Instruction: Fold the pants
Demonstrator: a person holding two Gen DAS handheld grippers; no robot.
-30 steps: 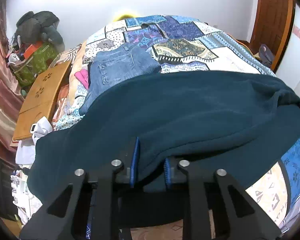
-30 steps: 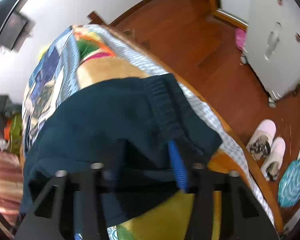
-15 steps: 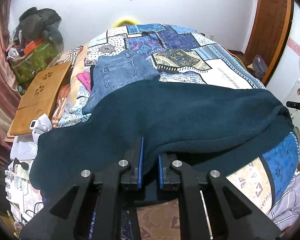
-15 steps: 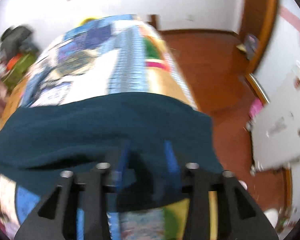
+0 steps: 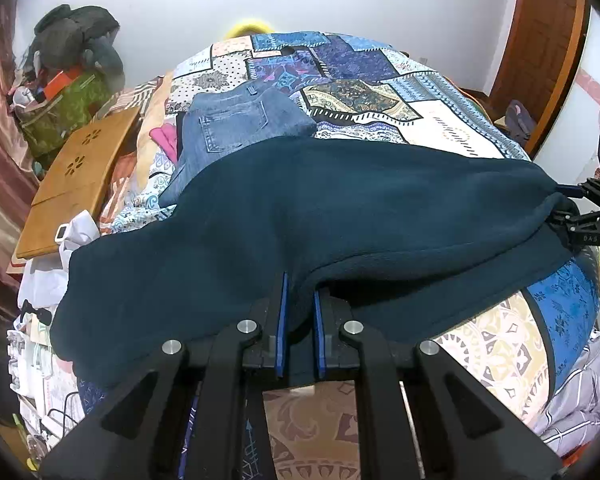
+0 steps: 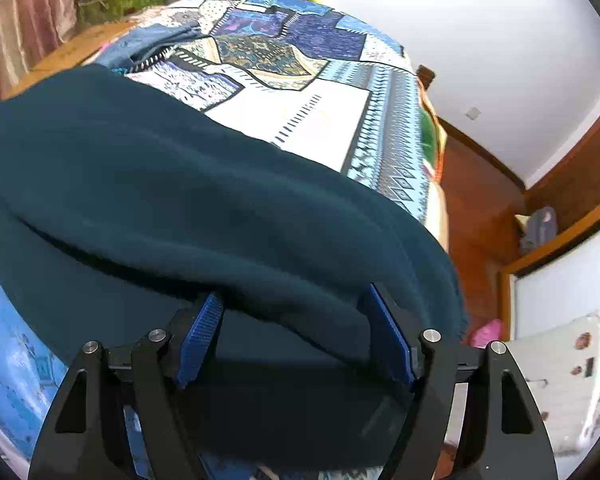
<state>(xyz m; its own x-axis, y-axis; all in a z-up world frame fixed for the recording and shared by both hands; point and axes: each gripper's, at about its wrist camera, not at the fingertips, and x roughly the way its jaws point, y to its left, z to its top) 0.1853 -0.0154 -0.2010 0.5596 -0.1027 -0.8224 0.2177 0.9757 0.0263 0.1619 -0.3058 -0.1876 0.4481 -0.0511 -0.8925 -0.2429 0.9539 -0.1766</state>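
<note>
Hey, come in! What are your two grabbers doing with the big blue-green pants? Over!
Left hand-held gripper shut on teal pants. Right hand-held gripper open, upper layer's edge between its jaws. Pants doubled over on quilt. Jeans partly underneath.

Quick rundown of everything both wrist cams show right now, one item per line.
teal fleece pants: 1, dark teal, folded across near end of bed
jeans: 1, blue denim, behind the teal pants
patchwork quilt: 1, blue and white, covering the bed
wooden lap tray: 1, tan, at bed's left edge
grey plush: 1, far left corner
left gripper: black, blue pads, pinching pants' near edge
right gripper: black, blue pads, wide open around pants' edge
</note>
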